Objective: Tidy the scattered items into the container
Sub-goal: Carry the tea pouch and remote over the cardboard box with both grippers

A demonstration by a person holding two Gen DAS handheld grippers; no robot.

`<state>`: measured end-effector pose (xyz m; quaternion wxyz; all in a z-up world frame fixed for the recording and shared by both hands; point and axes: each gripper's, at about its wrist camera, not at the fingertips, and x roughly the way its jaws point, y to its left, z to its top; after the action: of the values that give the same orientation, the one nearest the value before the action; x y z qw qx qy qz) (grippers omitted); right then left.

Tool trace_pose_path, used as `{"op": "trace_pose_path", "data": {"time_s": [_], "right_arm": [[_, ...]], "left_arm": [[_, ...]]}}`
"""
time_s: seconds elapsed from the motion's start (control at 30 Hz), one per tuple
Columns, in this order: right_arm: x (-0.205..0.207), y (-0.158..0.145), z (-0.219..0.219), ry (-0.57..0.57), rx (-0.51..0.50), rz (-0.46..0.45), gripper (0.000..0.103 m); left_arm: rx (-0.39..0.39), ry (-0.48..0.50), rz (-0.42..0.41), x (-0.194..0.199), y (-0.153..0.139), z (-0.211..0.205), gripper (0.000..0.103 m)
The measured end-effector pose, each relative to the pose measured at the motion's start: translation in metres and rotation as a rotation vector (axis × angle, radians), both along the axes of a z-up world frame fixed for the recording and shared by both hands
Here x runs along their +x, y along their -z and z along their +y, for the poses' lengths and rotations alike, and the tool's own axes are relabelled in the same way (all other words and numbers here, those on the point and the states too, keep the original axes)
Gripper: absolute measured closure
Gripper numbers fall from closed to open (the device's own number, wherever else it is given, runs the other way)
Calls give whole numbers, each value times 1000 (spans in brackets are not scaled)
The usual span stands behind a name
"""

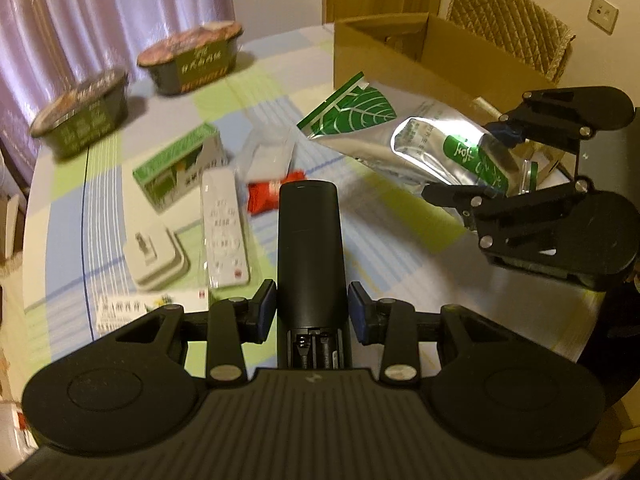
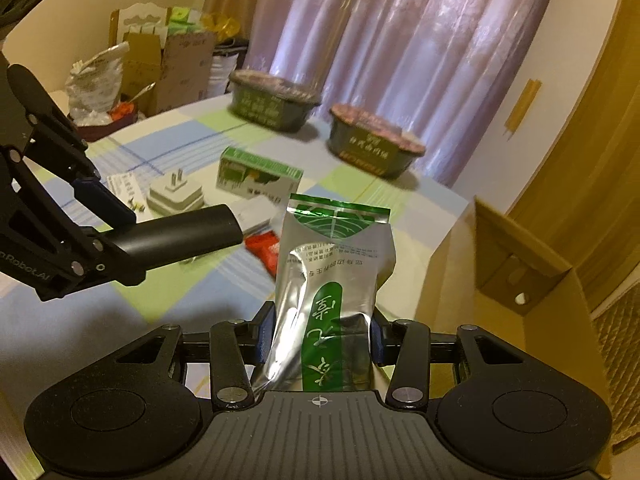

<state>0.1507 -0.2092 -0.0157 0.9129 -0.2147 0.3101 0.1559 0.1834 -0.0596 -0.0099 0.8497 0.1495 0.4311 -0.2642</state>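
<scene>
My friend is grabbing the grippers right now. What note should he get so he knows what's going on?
Left hand-held gripper: shut on the black remote, lifted over the table.
Right hand-held gripper: shut on the foil pouch, held up beside the cardboard box.
Done: nothing from these two grips is in the box yet; what already lies inside cannot be seen.
Left on the table: white remote, green carton, plug adapter, red packet, a clear bag, a small leaflet and two noodle bowls.
Next, probably: drop both held items into the box, then fetch the rest.
</scene>
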Motion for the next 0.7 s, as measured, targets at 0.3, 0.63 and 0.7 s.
{"op": "trace_pose_path", "data": {"time_s": [0.3, 0.63, 0.7], "right_arm": [[5, -51, -44, 80, -2, -116, 56], [11, -68, -141, 257, -43, -124, 56], [13, -66, -156, 281, -45, -113, 56]], "left_arm": [[-25, 69, -78, 19, -47, -51, 70], [-162, 180, -84, 40, -75, -166, 70], [-182, 192, -74, 47, -73, -187, 70]]}}
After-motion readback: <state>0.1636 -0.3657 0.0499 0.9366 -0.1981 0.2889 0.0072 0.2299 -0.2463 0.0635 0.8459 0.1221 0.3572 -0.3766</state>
